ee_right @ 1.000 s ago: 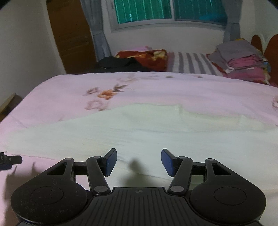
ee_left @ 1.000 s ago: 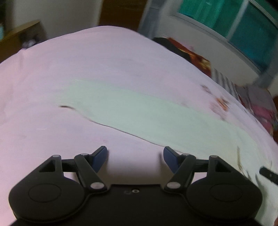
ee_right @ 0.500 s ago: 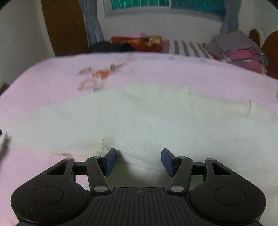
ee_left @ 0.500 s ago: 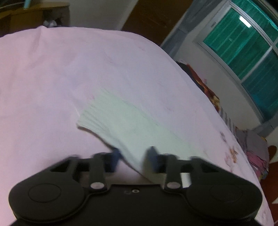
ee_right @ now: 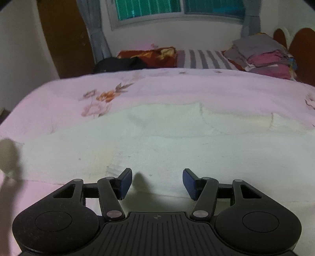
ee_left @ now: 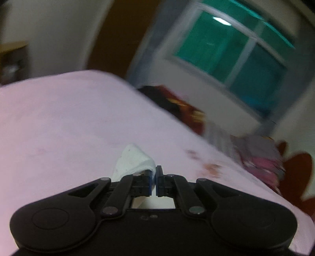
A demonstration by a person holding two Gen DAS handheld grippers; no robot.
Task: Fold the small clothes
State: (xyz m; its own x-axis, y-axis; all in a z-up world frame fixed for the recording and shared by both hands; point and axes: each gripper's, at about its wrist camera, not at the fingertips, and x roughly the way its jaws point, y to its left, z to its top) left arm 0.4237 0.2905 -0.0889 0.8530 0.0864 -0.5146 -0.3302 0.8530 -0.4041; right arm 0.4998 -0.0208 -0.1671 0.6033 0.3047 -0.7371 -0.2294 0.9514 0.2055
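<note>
in the left wrist view, we find the left gripper [ee_left: 155, 177] clenched, its blue pads nearly meeting, with a bunched corner of the white garment [ee_left: 133, 163] pinched between them and raised above the pink bedsheet [ee_left: 69, 122]. the cloth peak stands just ahead and left of the fingertips; more white fabric shows through the gap beneath the linkage. this view is blurred, so finer detail cannot be read.

in the right wrist view, we find the right gripper [ee_right: 155, 182] released, its fingers wide apart and grasping nothing, positioned over the near edge of the garment [ee_right: 157, 141]. the garment lies spread flat across the near half of the bedsheet [ee_right: 177, 88], running from the left edge to the right edge of the bed, with a faint stain near the left fingertip. a blurred pale shape [ee_right: 7, 155] sits at the far left.

beyond the garment, a floral print [ee_right: 102, 100] marks the sheet left of centre. past the far edge of the bed we see a black item [ee_right: 120, 64], a red cloth [ee_right: 149, 56], striped fabric [ee_right: 204, 61], and a stack of folded clothes [ee_right: 263, 55] at the right. a window [ee_right: 177, 7] with grey curtains closes the back wall.
</note>
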